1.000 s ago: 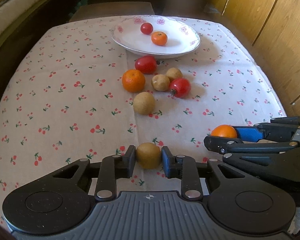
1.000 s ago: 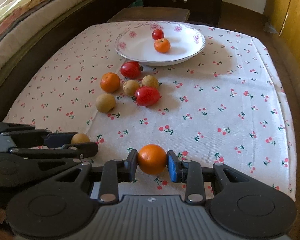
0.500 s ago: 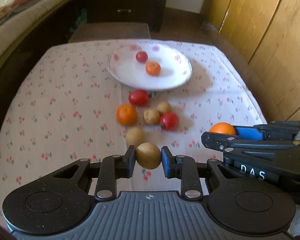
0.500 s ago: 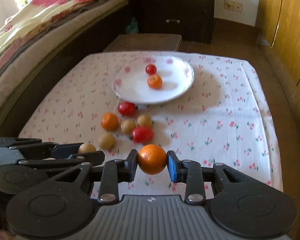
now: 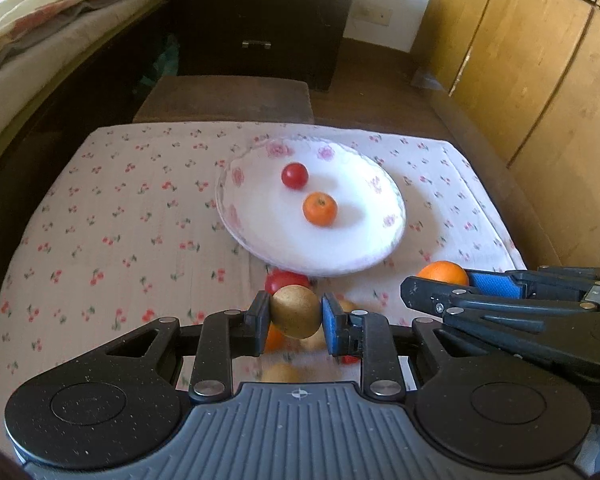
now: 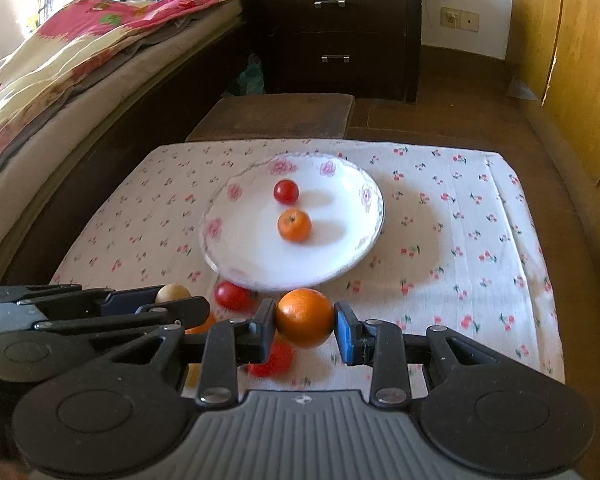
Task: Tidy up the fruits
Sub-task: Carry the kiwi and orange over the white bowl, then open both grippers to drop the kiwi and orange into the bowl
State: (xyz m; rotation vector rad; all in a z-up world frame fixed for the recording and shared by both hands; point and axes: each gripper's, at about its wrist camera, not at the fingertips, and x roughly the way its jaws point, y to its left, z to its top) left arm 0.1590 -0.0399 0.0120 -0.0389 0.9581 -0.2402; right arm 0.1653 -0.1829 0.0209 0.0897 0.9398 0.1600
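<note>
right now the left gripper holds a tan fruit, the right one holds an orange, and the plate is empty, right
Not quite: the plate is not empty. The right wrist view shows a small red fruit and a small orange on it. The left gripper does hold the tan fruit, the right gripper the orange.

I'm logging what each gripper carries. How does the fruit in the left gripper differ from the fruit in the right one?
Colour: the left gripper clamps a tan-brown fruit, the right gripper a bright orange.
Surface: the brown fruit looks matte and speckled, the orange glossy.
Size: in its jaws the orange looks slightly larger.
Shared: both are round, gripped at their sides and held near the white plate.
</note>
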